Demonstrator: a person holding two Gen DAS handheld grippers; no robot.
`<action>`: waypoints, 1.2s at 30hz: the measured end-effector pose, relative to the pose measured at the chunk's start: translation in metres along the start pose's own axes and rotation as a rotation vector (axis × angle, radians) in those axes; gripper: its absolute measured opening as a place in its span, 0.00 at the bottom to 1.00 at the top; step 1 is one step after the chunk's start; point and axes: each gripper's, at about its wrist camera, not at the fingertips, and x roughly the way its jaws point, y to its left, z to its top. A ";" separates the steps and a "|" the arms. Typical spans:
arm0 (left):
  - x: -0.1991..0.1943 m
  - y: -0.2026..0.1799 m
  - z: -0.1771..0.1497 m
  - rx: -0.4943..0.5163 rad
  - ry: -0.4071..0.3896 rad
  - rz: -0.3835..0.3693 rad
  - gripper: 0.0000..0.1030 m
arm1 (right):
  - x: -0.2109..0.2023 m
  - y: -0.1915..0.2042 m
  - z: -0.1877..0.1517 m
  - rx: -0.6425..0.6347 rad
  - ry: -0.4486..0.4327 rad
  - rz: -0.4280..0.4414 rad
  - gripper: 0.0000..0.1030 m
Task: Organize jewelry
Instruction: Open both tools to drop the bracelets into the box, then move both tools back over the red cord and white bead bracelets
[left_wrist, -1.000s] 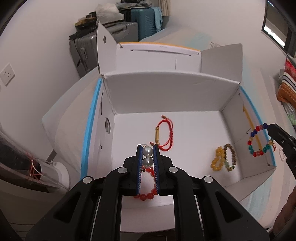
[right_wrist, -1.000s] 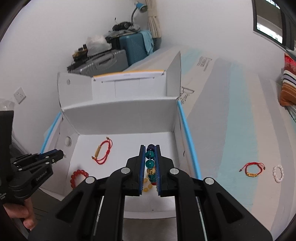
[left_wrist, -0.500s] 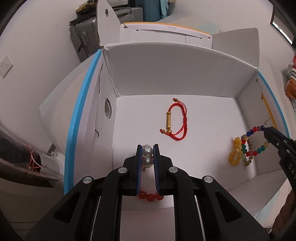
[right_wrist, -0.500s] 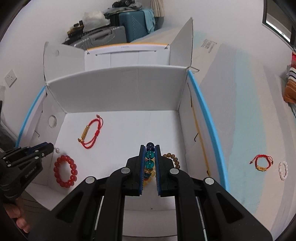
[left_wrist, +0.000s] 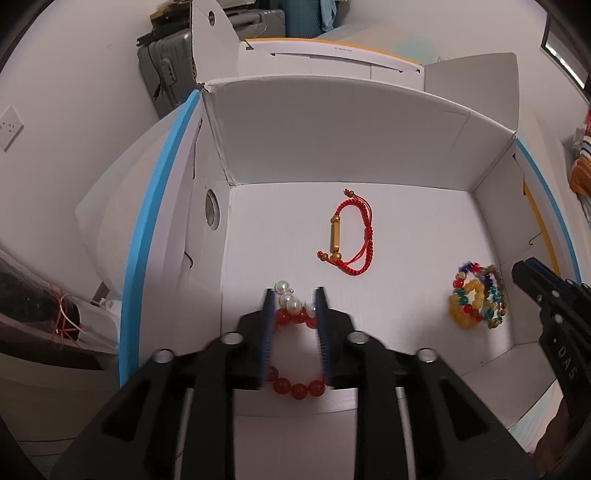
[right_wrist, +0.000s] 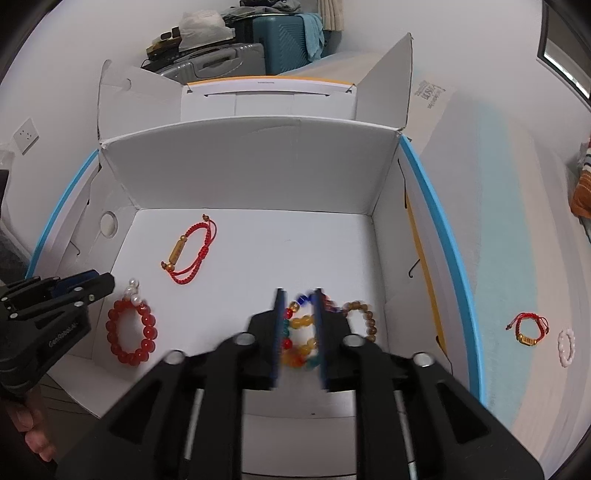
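The red bead bracelet (left_wrist: 295, 373) and the multicolour bracelet (right_wrist: 301, 345) both lie on the floor of the white box (left_wrist: 369, 155). My left gripper (left_wrist: 294, 300) and right gripper (right_wrist: 298, 300) have just been opening to release them; jaws part-spread, pads clear.

Cord bracelet (right_wrist: 190, 251) in box (right_wrist: 251, 173); bead bracelet (right_wrist: 131, 334) left, nearer

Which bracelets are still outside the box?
Two lie on the striped bed cover right of the white box: the small red cord bracelet with a gold charm and the white bead bracelet beside it. All others lie on the box floor.
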 end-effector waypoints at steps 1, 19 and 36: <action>-0.002 0.000 0.000 -0.004 -0.005 -0.008 0.33 | -0.002 0.000 0.000 0.003 -0.006 0.004 0.37; -0.035 -0.019 -0.004 0.019 -0.103 0.010 0.88 | -0.041 -0.014 -0.001 0.039 -0.106 0.002 0.86; -0.078 -0.055 -0.013 0.038 -0.190 -0.033 0.94 | -0.080 -0.057 -0.020 0.102 -0.170 -0.034 0.93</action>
